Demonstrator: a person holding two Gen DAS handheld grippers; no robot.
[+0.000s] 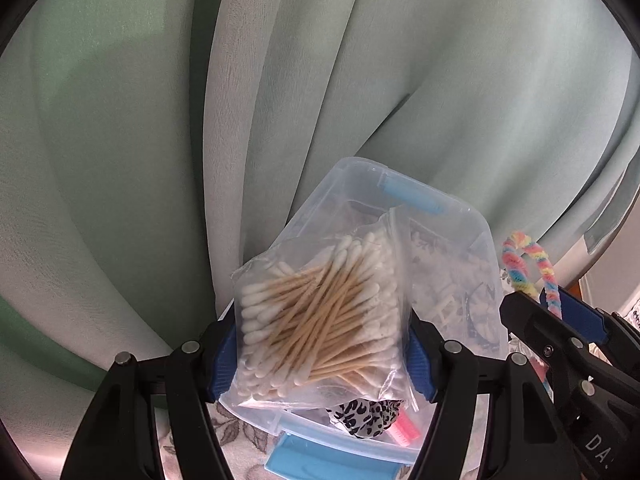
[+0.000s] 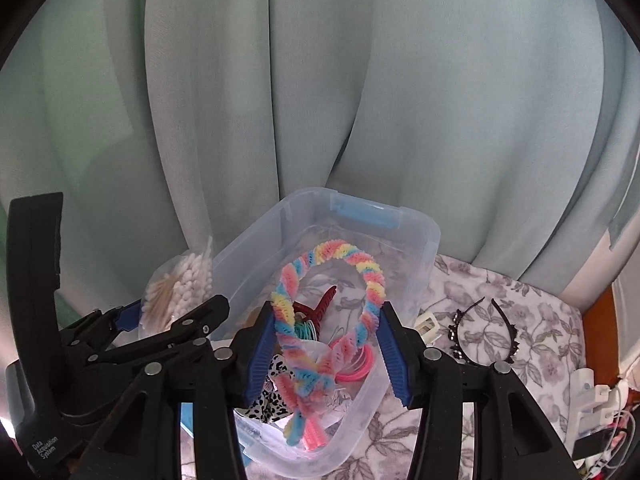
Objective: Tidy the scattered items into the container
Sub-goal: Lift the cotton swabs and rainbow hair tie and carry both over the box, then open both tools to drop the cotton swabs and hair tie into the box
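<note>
My left gripper (image 1: 322,354) is shut on a clear bag of cotton swabs (image 1: 320,316) and holds it above the clear plastic container (image 1: 360,184) with blue latches. My right gripper (image 2: 326,344) is shut on a rainbow fuzzy loop (image 2: 332,308) and holds it over the same container (image 2: 420,236). Inside the container lie a leopard-print scrunchie (image 2: 268,400), pink hair ties (image 2: 354,368) and a dark red hair claw (image 2: 316,308). The swab bag also shows in the right wrist view (image 2: 180,288), left of the container. The loop also shows in the left wrist view (image 1: 528,260).
A black studded headband (image 2: 486,332) and a small white card (image 2: 426,326) lie on the floral cloth (image 2: 520,320) right of the container. Pale green curtains (image 2: 320,80) hang close behind. White clutter (image 2: 596,404) sits at the far right edge.
</note>
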